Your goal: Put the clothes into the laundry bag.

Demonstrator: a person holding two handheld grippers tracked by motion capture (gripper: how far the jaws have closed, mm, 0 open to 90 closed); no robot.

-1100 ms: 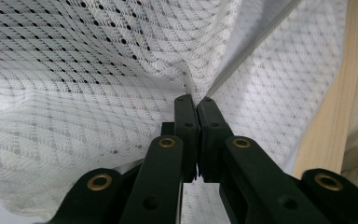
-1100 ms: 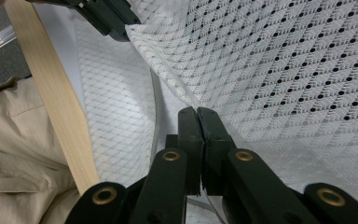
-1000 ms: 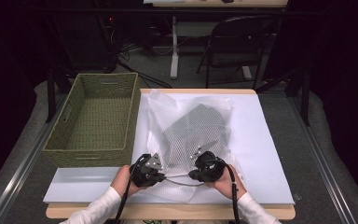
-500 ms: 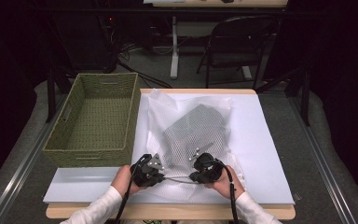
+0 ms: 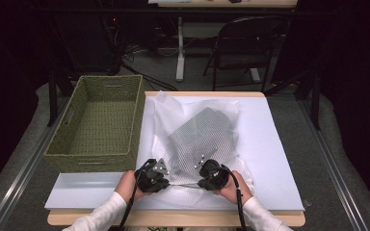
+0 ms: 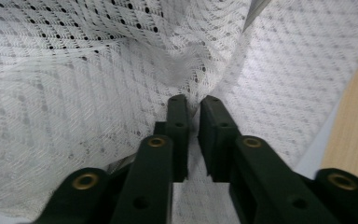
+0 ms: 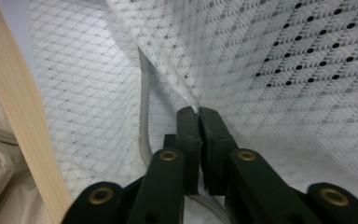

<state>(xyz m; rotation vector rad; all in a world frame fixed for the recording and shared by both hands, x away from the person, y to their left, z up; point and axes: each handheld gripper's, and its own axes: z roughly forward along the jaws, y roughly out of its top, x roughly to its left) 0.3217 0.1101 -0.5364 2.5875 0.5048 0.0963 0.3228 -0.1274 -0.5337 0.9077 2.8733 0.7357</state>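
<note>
A white mesh bag (image 5: pixel 173 120) with a dark perforated patch (image 5: pixel 200 137) inside lies spread on the white board (image 5: pixel 270 144). Both grippers hold its near edge, pulled into a straight line between them. My left gripper (image 5: pixel 166 183) (image 6: pixel 193 105) has just been opening slightly. A narrow gap shows between its jaws, and a bunched fold of mesh (image 6: pixel 98 93) is still pinched at the tips. My right gripper (image 5: pixel 200 185) (image 7: pixel 198 114) is shut on the mesh (image 7: pixel 284 70), its jaws almost touching. A grey seam strip (image 7: pixel 143 116) runs beside the right gripper.
A woven green basket (image 5: pixel 108 82) stands left of the board, touching its edge. The table's wooden front edge (image 7: pixel 18 107) lies close behind both grippers. A folding chair (image 5: pixel 250 43) stands beyond the table.
</note>
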